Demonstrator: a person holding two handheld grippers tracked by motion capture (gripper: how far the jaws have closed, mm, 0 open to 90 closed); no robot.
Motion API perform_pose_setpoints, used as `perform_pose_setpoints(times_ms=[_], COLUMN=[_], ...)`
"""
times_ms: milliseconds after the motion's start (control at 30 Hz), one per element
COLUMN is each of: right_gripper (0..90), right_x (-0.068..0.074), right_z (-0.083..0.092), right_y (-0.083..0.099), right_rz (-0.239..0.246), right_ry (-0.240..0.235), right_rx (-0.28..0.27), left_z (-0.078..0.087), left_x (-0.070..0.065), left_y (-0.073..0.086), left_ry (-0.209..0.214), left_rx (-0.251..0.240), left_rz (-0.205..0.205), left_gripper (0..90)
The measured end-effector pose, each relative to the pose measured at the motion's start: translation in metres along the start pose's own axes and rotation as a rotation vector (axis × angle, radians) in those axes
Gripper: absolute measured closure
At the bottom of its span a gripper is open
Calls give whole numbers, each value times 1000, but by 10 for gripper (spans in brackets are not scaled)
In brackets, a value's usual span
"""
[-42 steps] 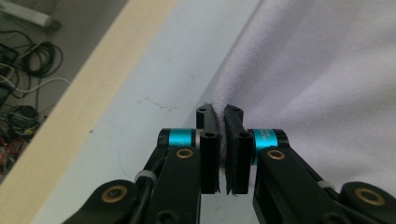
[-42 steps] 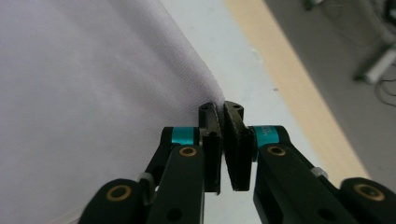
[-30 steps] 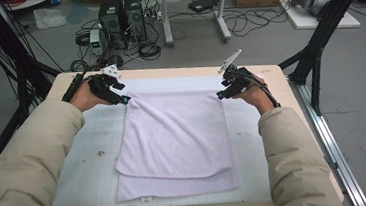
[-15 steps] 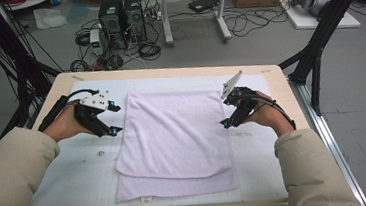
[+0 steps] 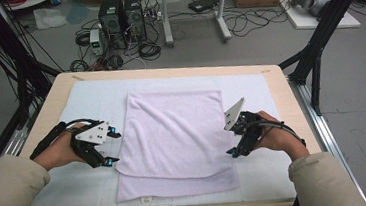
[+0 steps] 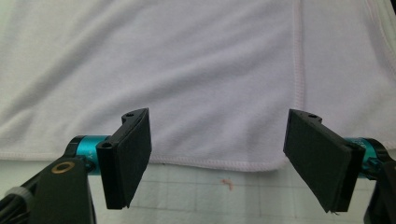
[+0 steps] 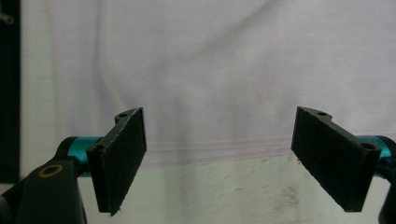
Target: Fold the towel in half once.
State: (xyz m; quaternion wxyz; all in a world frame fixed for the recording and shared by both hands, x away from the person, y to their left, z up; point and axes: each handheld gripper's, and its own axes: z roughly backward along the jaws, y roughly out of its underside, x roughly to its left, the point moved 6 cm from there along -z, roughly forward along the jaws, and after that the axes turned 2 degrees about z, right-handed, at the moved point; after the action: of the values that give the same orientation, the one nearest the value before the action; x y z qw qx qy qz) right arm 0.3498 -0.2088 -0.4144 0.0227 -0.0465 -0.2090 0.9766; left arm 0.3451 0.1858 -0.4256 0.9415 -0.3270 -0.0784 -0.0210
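Your left tool [image 5: 108, 148] and right tool [image 5: 235, 137], jaws just opened and empty, flank the half-folded towel [image 5: 173, 134] on the tabletop [image 5: 280, 89]. Next, probably grip its side edges for another fold.

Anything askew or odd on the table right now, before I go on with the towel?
Yes: the towel is folded unevenly. Its top layer stops short, leaving a strip of the lower layer showing along the near edge. A small reddish spot marks the mat. Nothing spilled or torn.
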Motion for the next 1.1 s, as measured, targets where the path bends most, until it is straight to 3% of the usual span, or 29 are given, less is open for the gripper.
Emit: perform_pose_setpoints(times_ms=[167, 300, 500, 633, 933, 1100], right_gripper=[205, 285, 426, 503, 721, 779], right_x=[25, 35, 38, 41, 42, 42], right_z=[-11, -18, -27, -32, -40, -40], right_y=[5, 4, -2, -2, -2, -2], right_rz=[61, 100, 129, 153, 171, 171], right_ry=[-67, -109, -156, -172, -223, -235], right_rx=[58, 105, 128, 152, 187, 185], left_z=[-10, -14, -21, -27, -34, -36], left_x=[-17, -24, -27, -30, -31, -33], left_y=[5, 7, 11, 16, 13, 10], left_ry=[32, 50, 69, 88, 94, 99], left_rx=[28, 46, 65, 104, 175, 217], left_rz=[-19, -14, 4, 11, 23, 14], left_gripper=[243, 244, 271, 278, 396, 475])
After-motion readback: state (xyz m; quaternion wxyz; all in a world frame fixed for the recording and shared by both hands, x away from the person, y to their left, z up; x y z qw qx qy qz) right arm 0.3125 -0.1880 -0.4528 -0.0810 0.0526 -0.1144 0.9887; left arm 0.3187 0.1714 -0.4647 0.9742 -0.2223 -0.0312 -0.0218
